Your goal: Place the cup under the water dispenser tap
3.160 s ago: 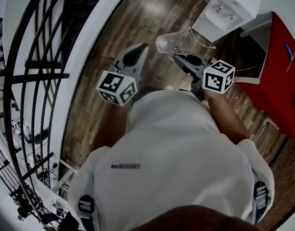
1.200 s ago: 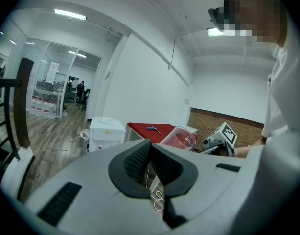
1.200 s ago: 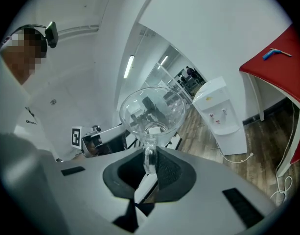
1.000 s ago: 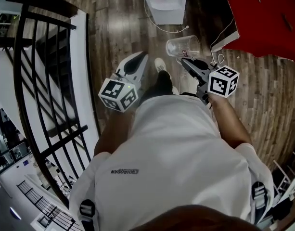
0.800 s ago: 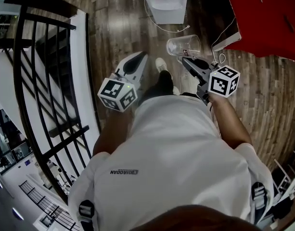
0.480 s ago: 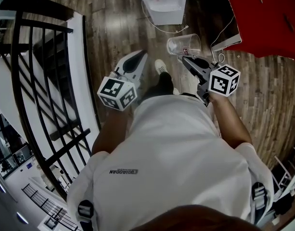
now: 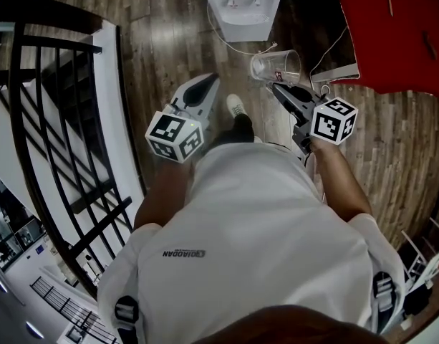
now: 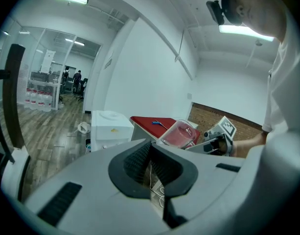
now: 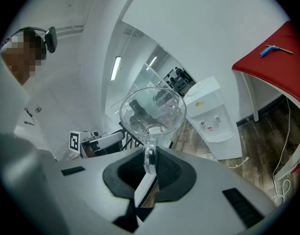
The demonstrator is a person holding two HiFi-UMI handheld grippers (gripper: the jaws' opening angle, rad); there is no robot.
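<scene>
Head view: I look down over the person's white shirt [image 7: 262, 242] onto a wooden floor [image 7: 169, 41].

1. Right gripper [image 7: 278, 88]: its own view shows the jaws drawn in narrow and clamped on the handle [image 9: 149, 161] of the cup [image 9: 152, 109]. The pads press the handle from both sides. The cup is clear glass, empty as far as I can see, and is carried in the air. It sticks out ahead of the jaws and lies tilted on its side, not upright.

2. Left gripper [image 8: 150, 153]: the jaws stand only narrowly apart, and nothing is between them. Floor and a loop of white cable [image 8: 157, 187] show through the gap.

3. Water dispenser [image 7: 240, 2]: a white unit standing on the floor ahead of both grippers, at the top of the head view. Its two taps [image 9: 211, 120] face the person. The cup is near the dispenser but clearly apart from it, out in front and off to the right. It is not under either tap.

4. Surroundings: a red table [image 7: 398, 27] stands to the right of the dispenser, with a small blue item [image 9: 274, 49] lying on top. A black railing [image 7: 54, 120] runs along the left. One white shoe [image 7: 235, 106] shows between the two grippers.
</scene>
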